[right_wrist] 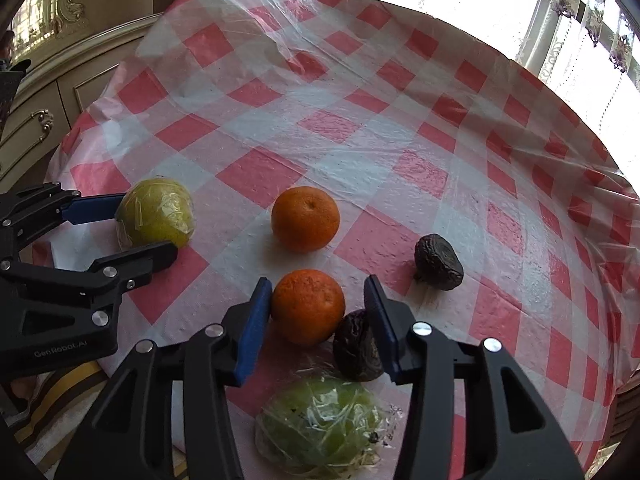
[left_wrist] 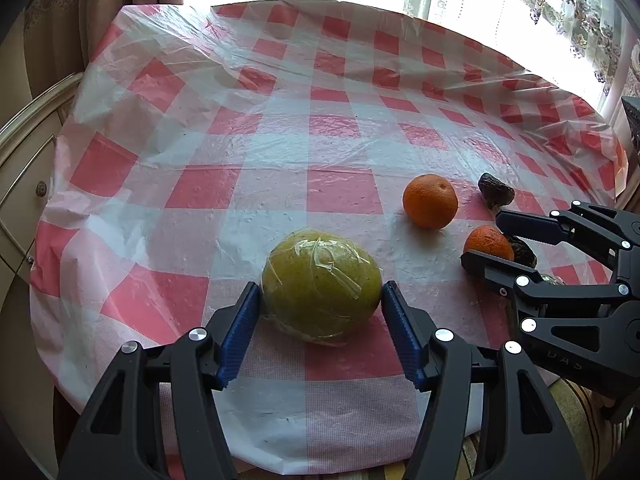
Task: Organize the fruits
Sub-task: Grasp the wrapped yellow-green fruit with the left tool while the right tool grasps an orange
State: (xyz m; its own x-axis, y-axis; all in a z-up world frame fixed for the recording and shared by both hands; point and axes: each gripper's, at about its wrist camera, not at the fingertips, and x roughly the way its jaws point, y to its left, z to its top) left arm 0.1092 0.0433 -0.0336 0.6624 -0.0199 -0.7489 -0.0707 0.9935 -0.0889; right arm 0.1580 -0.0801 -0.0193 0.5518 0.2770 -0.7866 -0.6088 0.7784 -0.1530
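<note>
A yellow-green fruit wrapped in clear film lies between the fingers of my left gripper; the pads sit at its sides, a small gap on the right. It also shows in the right wrist view. My right gripper is open around a near orange, its left pad touching it. That orange and the right gripper show in the left wrist view. A second orange lies farther back. Two dark wrinkled fruits lie nearby. A wrapped green fruit lies under the right gripper.
The table carries a red-and-white checked plastic cloth. A cream cabinet stands to the left. A bright window with lace curtain is behind the far edge. A striped cloth shows below the near edge.
</note>
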